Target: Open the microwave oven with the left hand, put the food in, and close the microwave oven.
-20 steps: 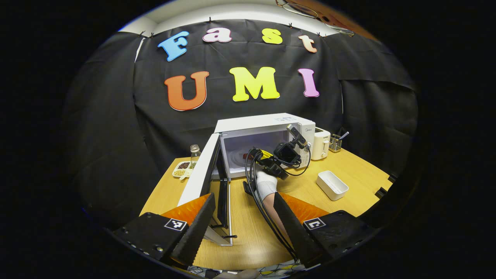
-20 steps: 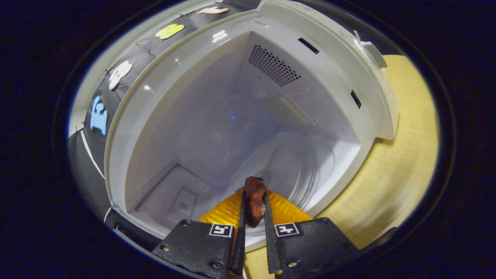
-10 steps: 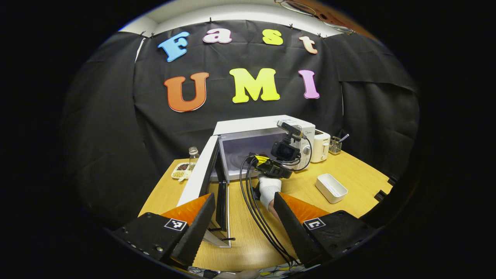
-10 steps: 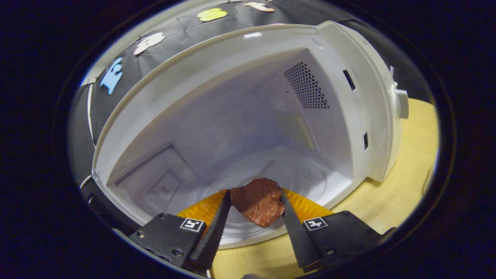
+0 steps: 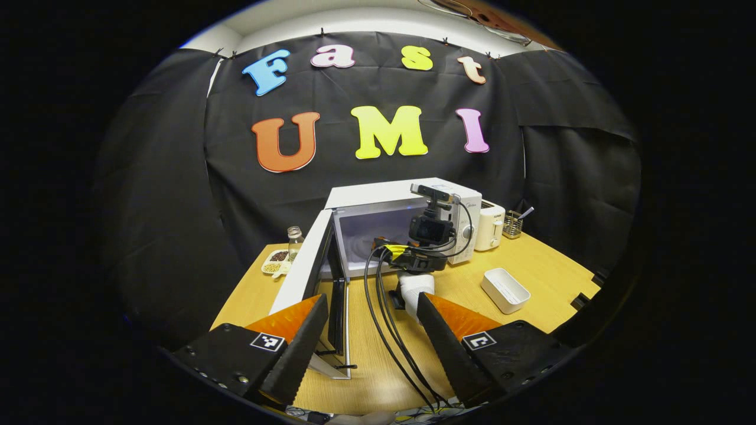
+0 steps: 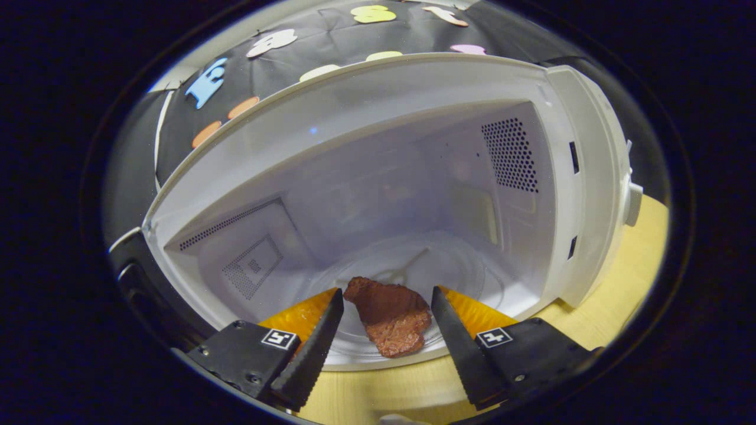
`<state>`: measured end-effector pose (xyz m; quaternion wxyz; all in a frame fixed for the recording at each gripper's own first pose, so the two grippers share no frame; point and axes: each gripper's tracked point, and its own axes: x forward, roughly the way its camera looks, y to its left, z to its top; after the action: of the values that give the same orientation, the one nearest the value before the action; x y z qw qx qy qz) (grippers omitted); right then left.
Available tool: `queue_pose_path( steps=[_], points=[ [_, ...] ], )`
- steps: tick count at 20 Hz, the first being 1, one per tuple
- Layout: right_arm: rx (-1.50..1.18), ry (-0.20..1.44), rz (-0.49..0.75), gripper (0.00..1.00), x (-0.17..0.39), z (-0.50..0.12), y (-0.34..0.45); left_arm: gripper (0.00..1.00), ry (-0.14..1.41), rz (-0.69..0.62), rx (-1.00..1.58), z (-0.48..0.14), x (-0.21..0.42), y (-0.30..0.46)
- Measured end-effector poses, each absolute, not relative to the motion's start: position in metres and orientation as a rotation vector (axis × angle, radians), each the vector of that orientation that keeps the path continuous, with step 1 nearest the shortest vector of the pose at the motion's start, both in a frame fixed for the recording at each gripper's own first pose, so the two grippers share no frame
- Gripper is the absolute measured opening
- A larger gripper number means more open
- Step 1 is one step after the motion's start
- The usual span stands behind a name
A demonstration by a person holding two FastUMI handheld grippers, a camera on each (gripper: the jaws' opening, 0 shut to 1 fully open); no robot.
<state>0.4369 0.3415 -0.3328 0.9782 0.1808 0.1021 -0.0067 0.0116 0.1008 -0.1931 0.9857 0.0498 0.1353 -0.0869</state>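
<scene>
The white microwave oven [image 5: 407, 192] stands at the back of the wooden table with its door [image 5: 307, 271] swung wide open to the left. A reddish-brown piece of meat [image 6: 390, 316] lies on the glass turntable [image 6: 449, 277] near the front of the cavity. My right gripper [image 6: 384, 310] is open, with a finger on each side of the meat and a gap between. In the left gripper view it [image 5: 413, 260] sits at the oven's mouth, held by a white-gloved hand [image 5: 413, 286]. My left gripper [image 5: 369, 324] is open, low and well back from the oven.
A white rectangular tray [image 5: 504, 289] lies on the table [image 5: 531, 260] right of the oven. A white toaster [image 5: 489, 224] and a small utensil rack [image 5: 512, 223] stand beside the oven. At the far left are a glass bottle [image 5: 295, 239] and a snack dish [image 5: 276, 260]. Black cables [image 5: 387, 330] trail toward me.
My right gripper opened and let the meat go onto the turntable, then drew back a little and levelled out. The left gripper stayed almost still.
</scene>
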Motion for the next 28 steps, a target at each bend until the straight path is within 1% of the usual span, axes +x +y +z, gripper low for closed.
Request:
queue_pose_path(
  steps=[2, 6, 13, 19, 23, 26, 27, 28],
  points=[
    [0.356, 0.197, -0.011, 0.98, 0.430, -0.324, 0.339, 0.93, 0.263, -0.169, 0.102, -0.190, 0.011, 0.100],
    [0.287, 0.211, 0.003, 0.98, 0.396, -0.300, 0.329, 0.93, 0.231, -0.160, 0.106, -0.172, 0.010, 0.099],
    [0.143, 0.245, 0.072, 0.98, 0.289, -0.227, 0.289, 0.93, 0.161, -0.116, 0.086, -0.128, -0.004, 0.119],
    [0.031, 0.246, 0.122, 0.97, 0.183, -0.170, 0.231, 0.93, 0.127, -0.040, 0.103, -0.112, -0.015, 0.155],
    [-0.012, 0.204, 0.083, 0.98, 0.119, -0.134, 0.186, 0.93, 0.111, 0.022, 0.096, -0.110, -0.017, 0.185],
    [-0.011, 0.192, 0.048, 0.98, 0.084, -0.121, 0.160, 0.93, 0.116, 0.053, 0.091, -0.120, -0.015, 0.205],
    [-0.015, 0.190, 0.038, 0.98, 0.076, -0.118, 0.153, 0.87, 0.116, 0.064, 0.095, -0.122, -0.014, 0.212],
    [-0.027, 0.194, 0.035, 0.98, 0.070, -0.118, 0.149, 0.93, 0.120, 0.073, 0.100, -0.125, -0.013, 0.217]
  ],
)
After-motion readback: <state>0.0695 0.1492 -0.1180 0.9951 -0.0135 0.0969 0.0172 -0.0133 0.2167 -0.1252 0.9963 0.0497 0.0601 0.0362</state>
